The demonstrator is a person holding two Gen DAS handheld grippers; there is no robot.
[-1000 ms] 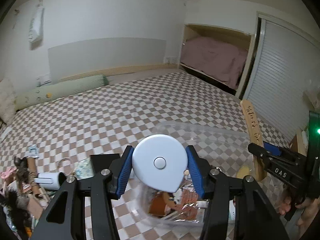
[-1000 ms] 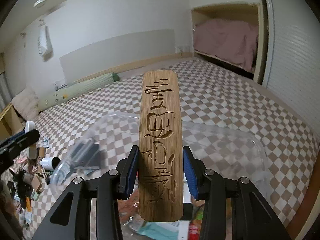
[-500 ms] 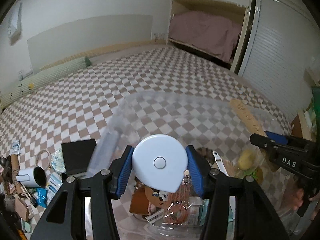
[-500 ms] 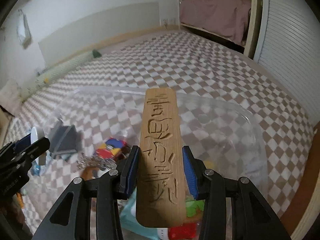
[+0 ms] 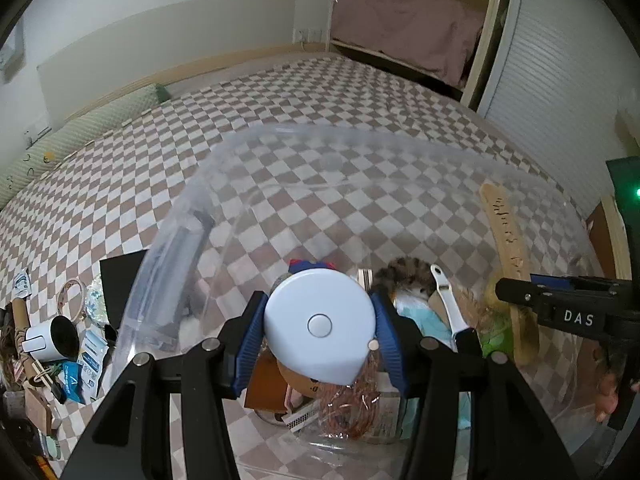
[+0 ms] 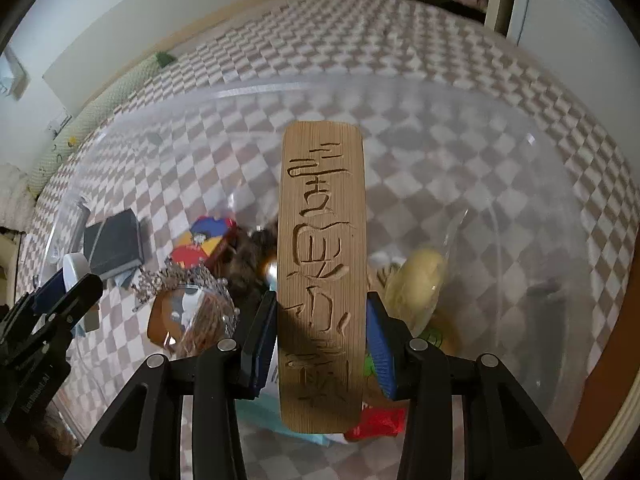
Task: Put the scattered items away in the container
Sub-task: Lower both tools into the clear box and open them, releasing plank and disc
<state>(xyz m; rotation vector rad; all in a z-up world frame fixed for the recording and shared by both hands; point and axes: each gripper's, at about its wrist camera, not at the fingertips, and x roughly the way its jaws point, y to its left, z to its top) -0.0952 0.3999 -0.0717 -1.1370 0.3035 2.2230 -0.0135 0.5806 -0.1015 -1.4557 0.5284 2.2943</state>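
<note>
Wooden plaque pinched in the right gripper and white tape measure clamped in the left gripper have dropped over the clear container, ready for release.

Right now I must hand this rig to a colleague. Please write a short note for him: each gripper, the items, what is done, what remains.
Left gripper: shut on the white tape measure, above the clear container.
Right gripper: shut on the carved wooden plaque, also over the container.
Done: several items already lie inside.
Left: release both items, then collect the white mug, black box and packets outside on the checkered floor.
</note>
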